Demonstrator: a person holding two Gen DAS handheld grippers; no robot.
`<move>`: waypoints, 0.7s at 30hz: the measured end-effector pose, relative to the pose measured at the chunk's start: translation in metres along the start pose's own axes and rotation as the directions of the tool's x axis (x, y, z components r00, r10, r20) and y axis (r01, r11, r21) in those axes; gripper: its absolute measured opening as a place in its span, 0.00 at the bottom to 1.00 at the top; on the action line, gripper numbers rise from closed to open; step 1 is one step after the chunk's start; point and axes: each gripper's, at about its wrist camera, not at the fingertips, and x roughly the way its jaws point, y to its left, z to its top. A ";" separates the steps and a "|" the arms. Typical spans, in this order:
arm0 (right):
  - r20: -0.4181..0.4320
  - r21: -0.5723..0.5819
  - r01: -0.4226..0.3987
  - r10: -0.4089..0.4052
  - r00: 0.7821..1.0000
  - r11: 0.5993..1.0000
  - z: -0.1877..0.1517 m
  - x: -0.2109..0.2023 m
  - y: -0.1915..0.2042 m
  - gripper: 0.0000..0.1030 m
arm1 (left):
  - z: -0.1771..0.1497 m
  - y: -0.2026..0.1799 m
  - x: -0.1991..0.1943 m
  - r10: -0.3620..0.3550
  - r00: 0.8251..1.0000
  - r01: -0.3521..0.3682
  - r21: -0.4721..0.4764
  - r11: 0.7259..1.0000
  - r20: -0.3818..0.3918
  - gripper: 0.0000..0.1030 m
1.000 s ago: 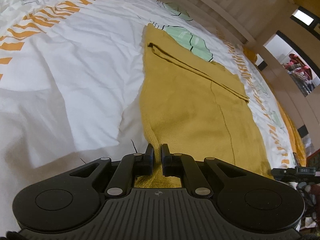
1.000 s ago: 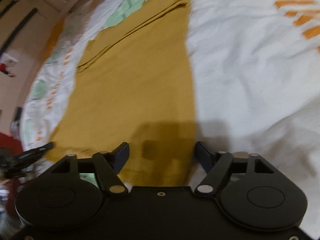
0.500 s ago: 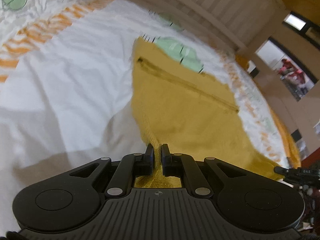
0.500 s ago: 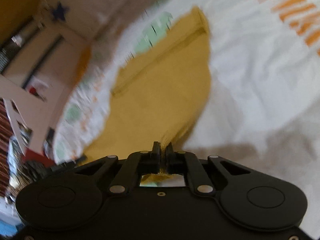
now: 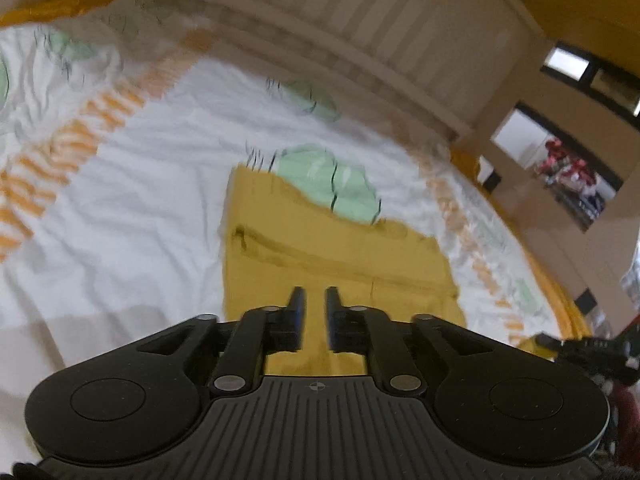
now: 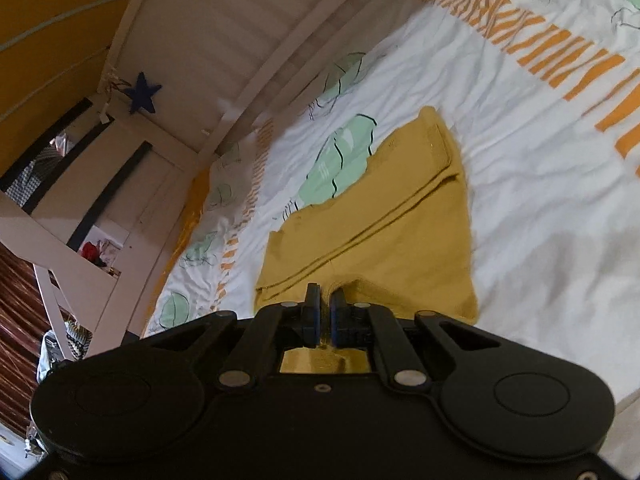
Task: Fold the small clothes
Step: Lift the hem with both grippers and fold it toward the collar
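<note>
Step in hand, as I judge it: the lengthwise fold, near hem being carried toward the far end of the garment.

The mustard knit garment (image 6: 384, 232) lies on the white bed sheet (image 6: 540, 184) with its green leaf and orange stripe print, roughly mid-bed, its far end toward the slatted white bed rail (image 6: 248, 32). A long crease runs across it near the far end. The near part looks doubled over, so the fold reads as partly made, not finished.

Your right gripper (image 6: 325, 314) has its fingers pressed almost together, pinching a raised ridge of the mustard fabric at the near edge; cloth shows both between the fingers and under the gripper body.

Your left gripper (image 5: 316, 312) has a narrow gap between its fingers. Mustard fabric (image 5: 320, 256) shows through the gap and beneath it, but the view is blurred, and you cannot tell from it whether cloth is actually pinched there or only lies behind.

Next move, as a judgement:
- Check the left corner is really held before travelling further.
- Keep both corners level, so the carried edge lands parallel to the crease.
- Lay the edge down on the far part, then release both sides together.

Risk: with only one corner held, the fold would land skewed.
</note>
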 end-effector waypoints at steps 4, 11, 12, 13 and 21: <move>-0.019 0.036 0.008 -0.007 1.000 0.999 -0.014 -0.005 -0.010 0.12 | -0.033 0.017 0.003 0.019 0.994 -0.025 -0.059 0.998 -0.103 0.41; -0.036 0.089 0.021 -0.017 0.999 0.996 -0.036 -0.012 -0.022 0.12 | -0.062 0.022 0.005 0.046 0.975 -0.067 -0.088 0.994 -0.219 0.60; -0.036 0.097 0.021 -0.018 0.999 0.995 -0.039 -0.012 -0.024 0.12 | -0.061 0.020 0.007 0.042 0.974 -0.064 -0.091 0.994 -0.221 0.61; -0.037 0.103 0.022 -0.018 0.999 0.994 -0.041 -0.013 -0.025 0.12 | -0.059 0.016 0.010 0.041 0.975 -0.060 -0.084 0.995 -0.218 0.62; -0.027 0.141 0.029 -0.025 0.999 0.990 -0.048 -0.017 -0.031 0.13 | -0.062 0.009 0.033 0.199 0.934 -0.187 0.068 0.980 -0.297 0.62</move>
